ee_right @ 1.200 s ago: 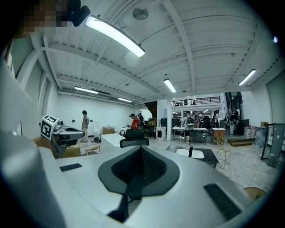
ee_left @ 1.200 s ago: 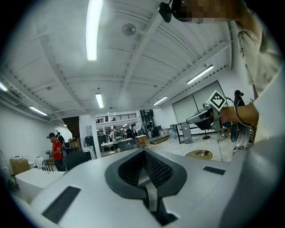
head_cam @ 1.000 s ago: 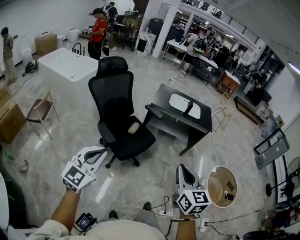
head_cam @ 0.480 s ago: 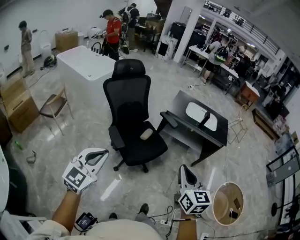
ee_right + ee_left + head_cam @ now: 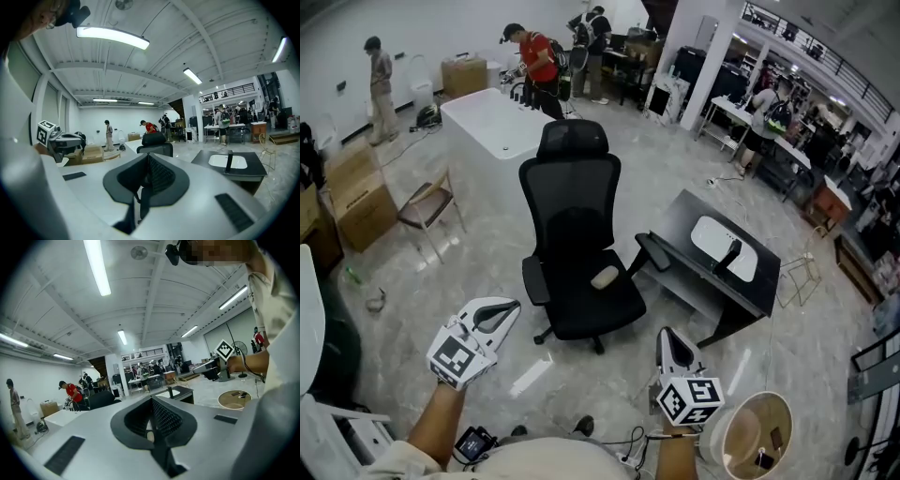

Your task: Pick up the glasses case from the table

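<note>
Not started: my L gripper (image 5: 500,310) & R gripper (image 5: 671,341) both closed, empty; table (image 5: 680,221) well ahead, can't spot case yet.

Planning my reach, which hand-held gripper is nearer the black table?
Right. The right hand-held gripper sits in front of the black table; the left hand-held gripper is farther off, beyond the office chair.

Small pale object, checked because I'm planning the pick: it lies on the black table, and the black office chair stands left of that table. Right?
Not quite: the head view shows the small pale object lying on the seat of the black office chair, not on the black table. The chair does stand left of that table.
</note>
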### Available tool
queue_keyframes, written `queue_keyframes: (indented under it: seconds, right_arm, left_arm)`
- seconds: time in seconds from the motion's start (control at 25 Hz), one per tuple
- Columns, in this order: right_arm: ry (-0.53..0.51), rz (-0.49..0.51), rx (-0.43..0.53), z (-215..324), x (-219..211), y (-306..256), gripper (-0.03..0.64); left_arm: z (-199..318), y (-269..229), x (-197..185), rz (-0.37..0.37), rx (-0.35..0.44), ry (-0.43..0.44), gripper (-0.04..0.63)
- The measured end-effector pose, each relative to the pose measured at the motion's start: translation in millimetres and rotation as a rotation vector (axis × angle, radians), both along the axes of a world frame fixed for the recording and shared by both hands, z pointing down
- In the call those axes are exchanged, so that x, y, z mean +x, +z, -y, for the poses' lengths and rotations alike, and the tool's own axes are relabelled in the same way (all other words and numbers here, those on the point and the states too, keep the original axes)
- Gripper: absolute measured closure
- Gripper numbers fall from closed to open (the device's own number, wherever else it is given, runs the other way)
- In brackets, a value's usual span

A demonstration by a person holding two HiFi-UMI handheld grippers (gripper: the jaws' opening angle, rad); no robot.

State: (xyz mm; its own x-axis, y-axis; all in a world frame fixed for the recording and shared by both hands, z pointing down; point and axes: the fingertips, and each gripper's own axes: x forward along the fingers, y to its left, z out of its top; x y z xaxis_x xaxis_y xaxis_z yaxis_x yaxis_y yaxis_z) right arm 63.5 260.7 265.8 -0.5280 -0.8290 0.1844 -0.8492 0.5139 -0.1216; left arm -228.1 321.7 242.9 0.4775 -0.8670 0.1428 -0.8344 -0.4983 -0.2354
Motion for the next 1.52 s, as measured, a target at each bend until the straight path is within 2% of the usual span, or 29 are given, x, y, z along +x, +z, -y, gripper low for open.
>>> queue_keyframes:
  seconds: [0.2,0.36,0.56,0.76,0.92,1.04,1.36,1.52]
  right_arm:
    - [-0.058,0.013,-0.009,31,9,3,0.595]
    - [-0.097,0.025,-0.017,53,18,7,0.595]
    - [-0.119,0.037,-0.027,77,38,12,0.595]
    - [-0.125,0.056,-0.037,96,64,21,0.595]
    - [-0.113,0.060,-0.046,110,87,24,0.595]
    - [-0.095,0.058,-0.056,118,106,29,0.595]
    - [-0.013,0.044,-0.102,136,140,53,0.595]
    - [0.044,0.028,-0.114,149,149,61,0.595]
  left_arm:
    - [12,-1,14,0.016,-0.006,-0.055,0.581]
    - [23,-4,30,-0.008,-0.048,-0.117,0.581]
    - [39,3,50,0.042,-0.022,-0.113,0.581]
    - [58,6,75,0.063,-0.033,-0.122,0.581]
    - [80,4,97,0.071,-0.038,-0.106,0.581]
    - [95,5,115,0.050,-0.056,-0.093,0.581]
    - [146,24,147,0.053,-0.060,0.009,0.581]
    - [181,33,157,0.013,-0.091,0.063,0.581]
